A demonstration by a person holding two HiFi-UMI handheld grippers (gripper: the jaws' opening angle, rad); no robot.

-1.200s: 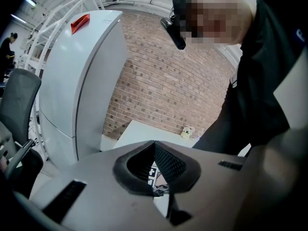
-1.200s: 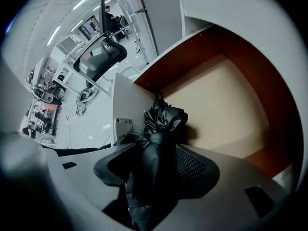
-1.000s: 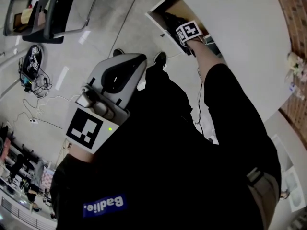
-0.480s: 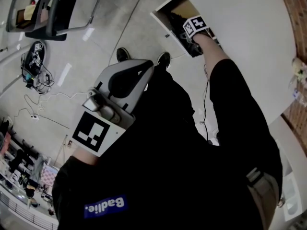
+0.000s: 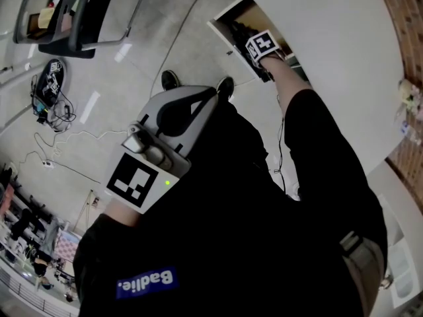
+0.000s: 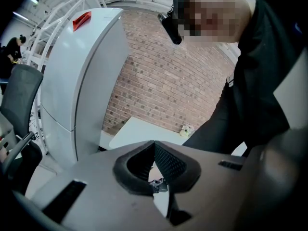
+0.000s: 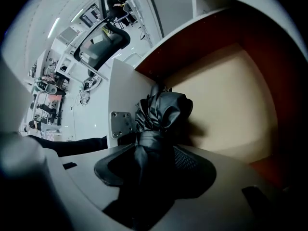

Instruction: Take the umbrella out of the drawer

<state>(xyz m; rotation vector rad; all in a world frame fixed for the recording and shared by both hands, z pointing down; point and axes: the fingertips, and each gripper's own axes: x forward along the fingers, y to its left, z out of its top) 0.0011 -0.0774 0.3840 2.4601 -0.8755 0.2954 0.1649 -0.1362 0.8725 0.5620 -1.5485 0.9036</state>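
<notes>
The black folded umbrella [image 7: 161, 112] stands on end in the open drawer [image 7: 226, 95], against its left wall. My right gripper [image 7: 154, 153] points steeply down into the drawer with the umbrella's strapped part between its jaws. The jaws are closing around it, and dark gaps still show beside the fabric. In the head view the right gripper [image 5: 259, 46] reaches into the drawer [image 5: 228, 20] under the white tabletop [image 5: 330, 58], and the umbrella [image 5: 239, 30] is a dark shape there. My left gripper [image 5: 215, 92] hangs near my body with its fingertips together and nothing held.
An office chair [image 5: 79, 18] stands at the far left on the pale floor, with cables and a round black device [image 5: 46, 84] beside it. My shoes [image 5: 170, 79] show near the drawer. The left gripper view faces a white cabinet [image 6: 82, 81] and a brick wall [image 6: 168, 81].
The right gripper stays in the drawer at the umbrella with only small shifts. The left gripper keeps its pose; the head view has drifted slightly.
</notes>
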